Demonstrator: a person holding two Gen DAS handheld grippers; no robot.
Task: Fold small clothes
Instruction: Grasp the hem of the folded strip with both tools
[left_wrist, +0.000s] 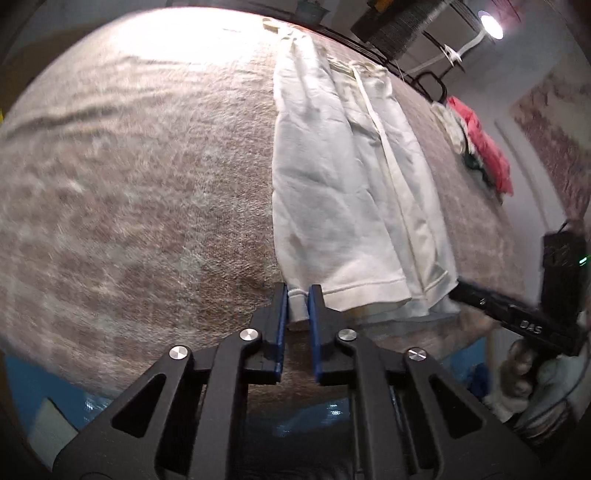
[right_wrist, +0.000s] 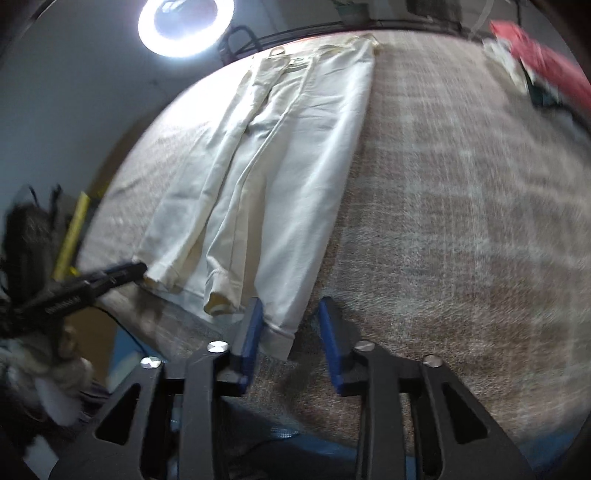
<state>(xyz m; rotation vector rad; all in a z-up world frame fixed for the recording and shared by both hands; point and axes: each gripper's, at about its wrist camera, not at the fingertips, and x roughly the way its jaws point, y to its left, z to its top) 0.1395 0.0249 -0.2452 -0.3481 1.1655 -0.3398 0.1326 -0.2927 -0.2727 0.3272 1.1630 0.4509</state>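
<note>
Nearest the left wrist camera, the left gripper (left_wrist: 297, 291) points steeply down at the near edge of the tabletop (left_wrist: 147, 184). Its jaws are clenched on the trousers (left_wrist: 332, 166): the blue pads (left_wrist: 281, 314) stand close together, with the left corner of the stitched hem (left_wrist: 297, 302) filling the narrow gap between them.

In the right wrist view, the right gripper (right_wrist: 290, 306) sits at the other hem corner. Its jaws are released. The cuff (right_wrist: 277, 332) lies between them, against the left-hand pad, while the right-hand pad stands clear of the cloth on the bare cover. In the left wrist view this gripper shows as a blurred black bar at the hem's right end, with a person's hand (left_wrist: 524, 369) behind it.

The trousers lie flat on the tabletop's coarse brown-grey woven cover. Their long axis runs straight away from both grippers, with the hems at the near edge and the waist at the far edge. They are cream-white and softly creased, and the two legs lie side by side and partly overlap. A long seam runs the length of the cloth. One hem gapes a little and shows a yellowish inside (right_wrist: 218, 304).

Further off, near the far right of the tabletop and well apart from the trousers, lies a heap of red and pale clothes (left_wrist: 487, 147). Beyond the far edge a round lamp (right_wrist: 186, 26) glares.
</note>
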